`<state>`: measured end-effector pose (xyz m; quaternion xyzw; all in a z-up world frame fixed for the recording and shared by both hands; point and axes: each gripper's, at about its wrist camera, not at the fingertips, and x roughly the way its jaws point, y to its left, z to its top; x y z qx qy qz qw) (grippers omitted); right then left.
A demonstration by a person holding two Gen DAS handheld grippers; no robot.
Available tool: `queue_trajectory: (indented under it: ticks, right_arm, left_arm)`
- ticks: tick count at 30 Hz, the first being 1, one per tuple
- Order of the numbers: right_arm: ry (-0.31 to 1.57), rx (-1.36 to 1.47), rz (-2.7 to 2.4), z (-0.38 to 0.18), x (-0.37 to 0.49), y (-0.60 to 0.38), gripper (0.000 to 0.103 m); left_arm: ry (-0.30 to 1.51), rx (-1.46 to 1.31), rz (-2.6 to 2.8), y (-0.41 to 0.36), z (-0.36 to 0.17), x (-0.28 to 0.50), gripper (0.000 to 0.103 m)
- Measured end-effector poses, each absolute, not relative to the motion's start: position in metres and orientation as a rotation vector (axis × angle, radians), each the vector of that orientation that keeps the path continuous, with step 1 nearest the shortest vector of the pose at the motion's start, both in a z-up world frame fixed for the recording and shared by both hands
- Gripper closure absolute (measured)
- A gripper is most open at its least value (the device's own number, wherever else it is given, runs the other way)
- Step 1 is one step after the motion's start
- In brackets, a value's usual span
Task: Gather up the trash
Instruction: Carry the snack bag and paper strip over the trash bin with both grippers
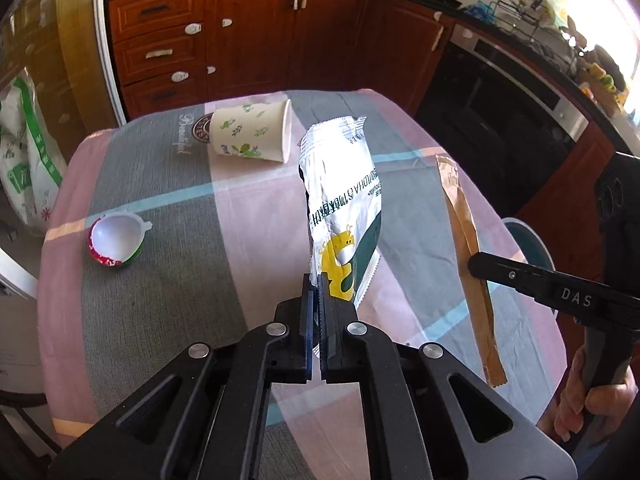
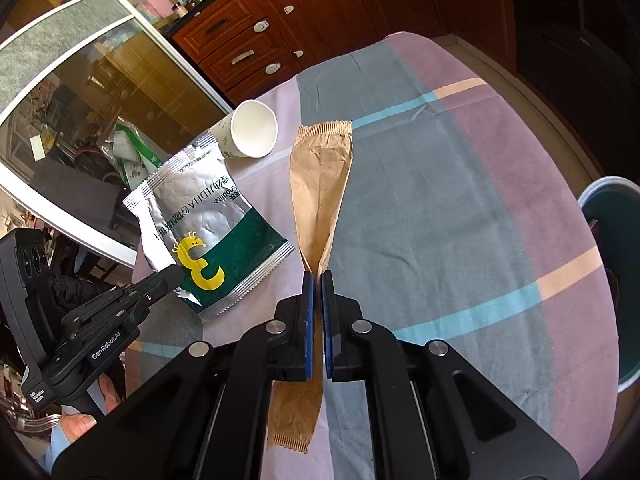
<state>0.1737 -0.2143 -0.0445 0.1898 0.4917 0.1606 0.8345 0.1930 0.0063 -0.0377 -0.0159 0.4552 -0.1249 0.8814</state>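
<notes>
My left gripper (image 1: 318, 278) is shut on a silver and green snack wrapper (image 1: 344, 200) and holds it up above the table; the wrapper also shows in the right wrist view (image 2: 208, 224). My right gripper (image 2: 318, 276) is shut on a long brown paper sleeve (image 2: 320, 184), also seen in the left wrist view (image 1: 468, 248). A paper cup (image 1: 252, 134) with green leaf print lies on its side at the far end of the table. A small empty plastic jelly cup (image 1: 116, 240) lies at the left.
The table wears a striped pink, grey and blue cloth (image 1: 160, 300). A teal bin (image 2: 616, 272) stands beside the table on the right. Wooden cabinets (image 1: 240, 40) and an oven (image 1: 500, 100) stand behind. A white and green bag (image 1: 28, 160) sits at the left.
</notes>
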Motion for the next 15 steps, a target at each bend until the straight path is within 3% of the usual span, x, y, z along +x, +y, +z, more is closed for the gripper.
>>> queue_trajectory:
  ticks: [15]
  right_arm:
    - [0.881,0.530,0.185,-0.006,0.126,-0.356,0.099]
  left_arm:
    - [0.886,0.174,-0.521,-0.159,0.015,0.177,0.101]
